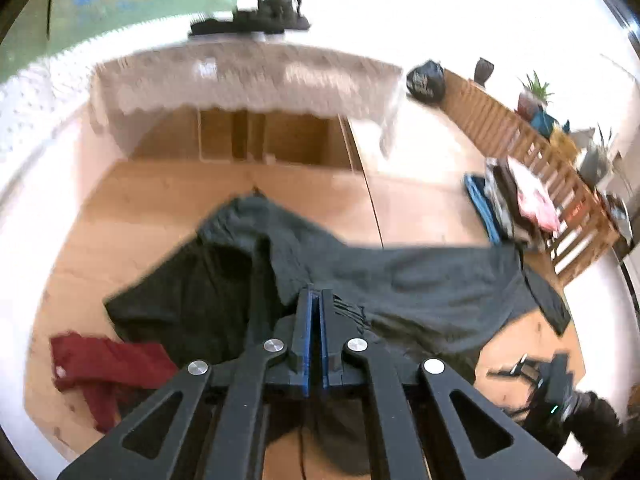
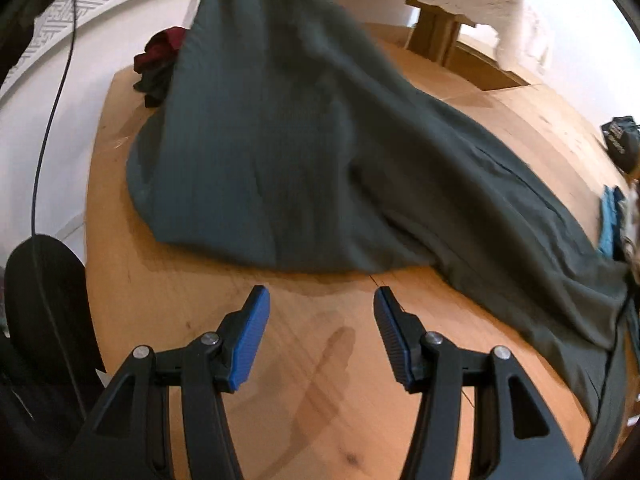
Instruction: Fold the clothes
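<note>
While my left gripper (image 1: pixel 316 300) pinches a bunched fold of the big dark grey cotton garment (image 2: pixel 304 152), lifting it off the round wooden table (image 2: pixel 280 380), folding has barely begun. My right gripper (image 2: pixel 320 300) hangs spread and empty just beside its hem, and the crumpled dark red cloth (image 1: pixel 96 364) lies untouched

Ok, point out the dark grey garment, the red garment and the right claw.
dark grey garment (image 2: pixel 280 140): right wrist view, middle of the raised cloth.
red garment (image 1: pixel 104 364): left wrist view, its crumpled middle.
right claw (image 2: pixel 322 300): right wrist view, between the fingertips.

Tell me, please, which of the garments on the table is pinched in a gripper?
The dark grey garment, pinched by the shut left gripper and lifted into a peak. The dark red garment lies untouched; the right gripper is open, empty.
</note>
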The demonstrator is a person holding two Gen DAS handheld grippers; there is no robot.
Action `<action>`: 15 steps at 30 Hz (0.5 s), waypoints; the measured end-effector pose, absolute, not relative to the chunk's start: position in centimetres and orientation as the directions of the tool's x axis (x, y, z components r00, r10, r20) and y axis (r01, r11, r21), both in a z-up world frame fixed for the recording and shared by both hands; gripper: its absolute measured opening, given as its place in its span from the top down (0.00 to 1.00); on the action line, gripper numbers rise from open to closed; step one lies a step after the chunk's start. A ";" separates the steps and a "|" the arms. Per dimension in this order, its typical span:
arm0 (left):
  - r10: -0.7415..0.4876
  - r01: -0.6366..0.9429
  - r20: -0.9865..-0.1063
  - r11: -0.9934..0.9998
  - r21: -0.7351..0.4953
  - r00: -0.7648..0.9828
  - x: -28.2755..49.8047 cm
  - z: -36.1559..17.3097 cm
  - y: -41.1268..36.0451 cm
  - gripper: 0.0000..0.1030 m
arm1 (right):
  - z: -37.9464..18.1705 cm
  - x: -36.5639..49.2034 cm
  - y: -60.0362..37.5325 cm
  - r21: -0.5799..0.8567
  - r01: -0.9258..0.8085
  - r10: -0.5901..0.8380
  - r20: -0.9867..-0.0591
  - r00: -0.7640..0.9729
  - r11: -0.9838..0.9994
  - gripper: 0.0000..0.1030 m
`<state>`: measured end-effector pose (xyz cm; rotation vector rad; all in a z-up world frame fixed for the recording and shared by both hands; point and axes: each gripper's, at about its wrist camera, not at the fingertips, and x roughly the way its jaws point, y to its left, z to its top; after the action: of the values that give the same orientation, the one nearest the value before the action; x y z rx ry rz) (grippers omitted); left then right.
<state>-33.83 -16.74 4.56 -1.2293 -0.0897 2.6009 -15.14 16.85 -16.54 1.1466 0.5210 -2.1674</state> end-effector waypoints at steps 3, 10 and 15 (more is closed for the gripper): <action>0.235 -0.192 -0.733 -0.971 -0.145 -0.638 -35.2 6.8 -17.1 0.98 | -16.4 -16.4 16.2 -0.068 0.697 -0.348 -0.829 -0.438 -0.714 0.48; 0.183 -0.124 -0.716 -0.983 -0.135 -0.674 -37.9 8.8 -18.6 0.98 | -17.1 -22.3 17.5 0.055 0.674 -0.396 -0.843 -0.363 -0.737 0.48; 0.168 -0.121 -0.716 -0.986 -0.117 -0.677 -39.5 8.6 -18.2 0.98 | -17.2 -23.8 16.7 0.076 0.701 -0.442 -0.822 -0.358 -0.709 0.48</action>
<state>-39.53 -18.24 8.61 -1.1790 -0.0895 2.7398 -23.79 16.71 -17.16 1.1477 0.3780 -2.0979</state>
